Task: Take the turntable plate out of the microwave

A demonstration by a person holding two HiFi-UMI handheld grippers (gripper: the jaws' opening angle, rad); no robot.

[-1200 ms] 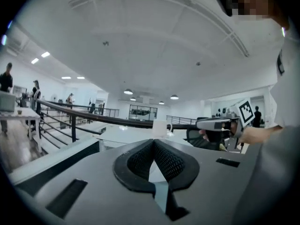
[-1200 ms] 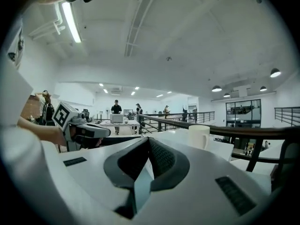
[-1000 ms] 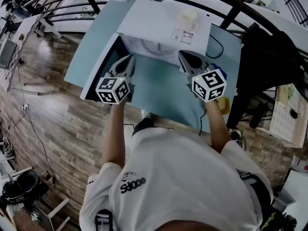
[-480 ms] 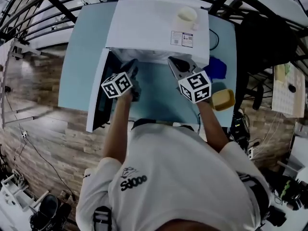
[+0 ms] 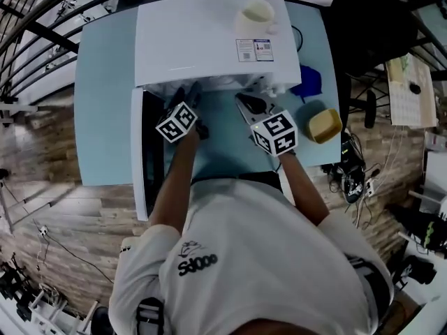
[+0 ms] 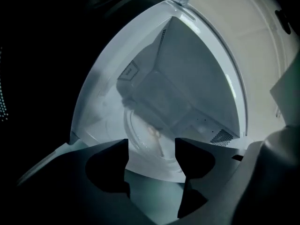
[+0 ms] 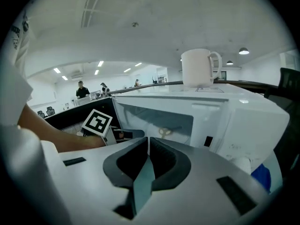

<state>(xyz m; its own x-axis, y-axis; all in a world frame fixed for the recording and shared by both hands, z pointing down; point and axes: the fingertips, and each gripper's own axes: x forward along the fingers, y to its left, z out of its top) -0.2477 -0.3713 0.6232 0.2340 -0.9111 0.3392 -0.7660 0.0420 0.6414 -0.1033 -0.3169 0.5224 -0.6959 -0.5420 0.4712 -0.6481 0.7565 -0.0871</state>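
Your left tongs are opening, empty; right tongs closed. Next, reach the round clear glass turntable plate inside the white microwave.

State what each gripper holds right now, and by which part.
Nothing is held. The left gripper has its jaws opening with nothing between them; the turntable plate lies beyond them inside the microwave. The right gripper is shut on nothing.

Microwave door hangs wide open on the left, so the cavity mouth is clear above the turntable plate. Counter in front is open. A yellow container and a blue object crowd the right.
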